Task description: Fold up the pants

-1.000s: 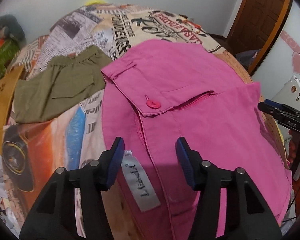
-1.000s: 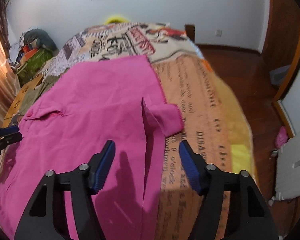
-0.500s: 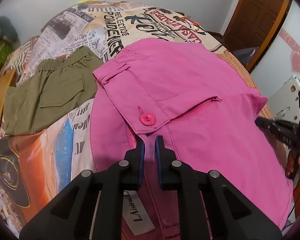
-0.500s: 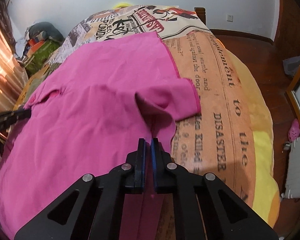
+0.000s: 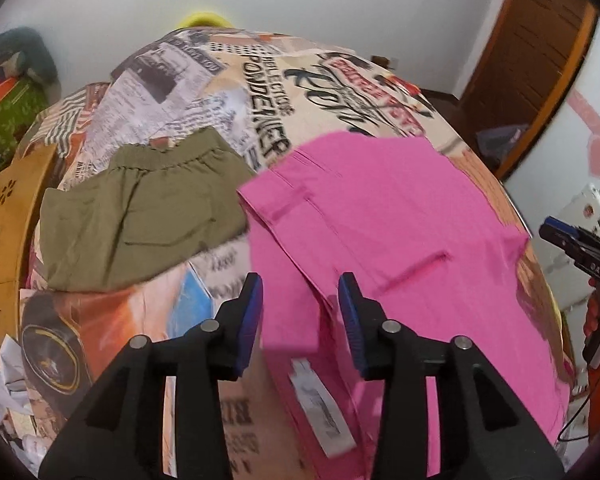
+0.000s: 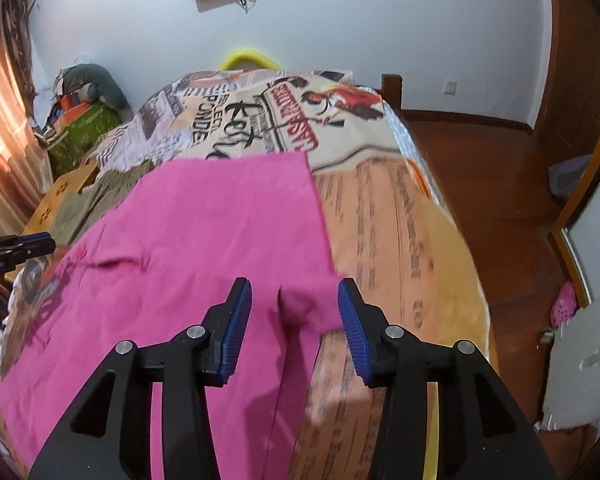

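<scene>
bed point(image 6: 400, 216) under a newspaper-print cover, stretching ahead of both tools. pink pants point(image 5: 380, 216) spread flat across it, directly below and ahead of both tools, waistband end beneath the left tool point(image 5: 300, 304), leg end beneath the right tool point(image 6: 294, 312). olive shorts point(image 5: 140, 212) folded on the cover, ahead and left of the left tool, just beside the pink pants. left tool with jaws opening, blue pads apart, pink cloth seen between them but not pinched. right tool likewise opening, pads clear of the folded hem below. white label point(image 5: 320, 408) at the waistband, just under the left tool.
</scene>
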`<act>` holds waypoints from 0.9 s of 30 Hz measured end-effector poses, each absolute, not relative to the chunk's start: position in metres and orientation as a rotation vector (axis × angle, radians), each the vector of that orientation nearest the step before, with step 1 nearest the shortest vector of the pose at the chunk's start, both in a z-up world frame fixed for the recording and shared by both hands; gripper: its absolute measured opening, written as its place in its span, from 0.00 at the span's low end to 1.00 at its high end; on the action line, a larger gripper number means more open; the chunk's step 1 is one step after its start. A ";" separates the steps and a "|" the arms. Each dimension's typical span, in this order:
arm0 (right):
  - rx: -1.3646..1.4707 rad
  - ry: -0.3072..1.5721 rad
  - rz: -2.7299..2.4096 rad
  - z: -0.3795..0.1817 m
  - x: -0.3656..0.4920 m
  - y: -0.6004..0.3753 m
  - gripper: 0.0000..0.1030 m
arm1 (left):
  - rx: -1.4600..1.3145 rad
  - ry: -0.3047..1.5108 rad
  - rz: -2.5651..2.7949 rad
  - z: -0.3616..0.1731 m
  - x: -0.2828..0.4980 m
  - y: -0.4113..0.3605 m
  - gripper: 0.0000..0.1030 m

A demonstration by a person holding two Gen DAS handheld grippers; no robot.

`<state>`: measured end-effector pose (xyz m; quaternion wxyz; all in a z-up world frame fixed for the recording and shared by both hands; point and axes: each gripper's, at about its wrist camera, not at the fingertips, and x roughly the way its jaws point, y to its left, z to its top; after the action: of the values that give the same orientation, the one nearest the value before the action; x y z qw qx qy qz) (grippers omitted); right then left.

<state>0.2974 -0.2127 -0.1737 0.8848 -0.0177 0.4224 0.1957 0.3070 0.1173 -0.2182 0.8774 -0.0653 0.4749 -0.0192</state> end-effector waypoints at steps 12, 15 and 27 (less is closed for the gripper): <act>-0.012 1.040 0.429 -0.235 0.370 -0.194 0.49 | -0.195 1.089 -0.102 -0.269 0.366 0.111 0.38; -0.092 1.004 0.429 -0.239 0.367 -0.182 0.42 | -0.160 1.062 -0.107 -0.270 0.368 0.105 0.29; -0.133 0.996 0.415 -0.239 0.359 -0.198 0.08 | -0.089 1.077 -0.104 -0.262 0.385 0.094 0.23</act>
<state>0.3592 -0.1980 -0.2394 0.8558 -0.0632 0.4739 0.1975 0.3849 0.0941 -0.2620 0.8562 -0.0425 0.5125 -0.0493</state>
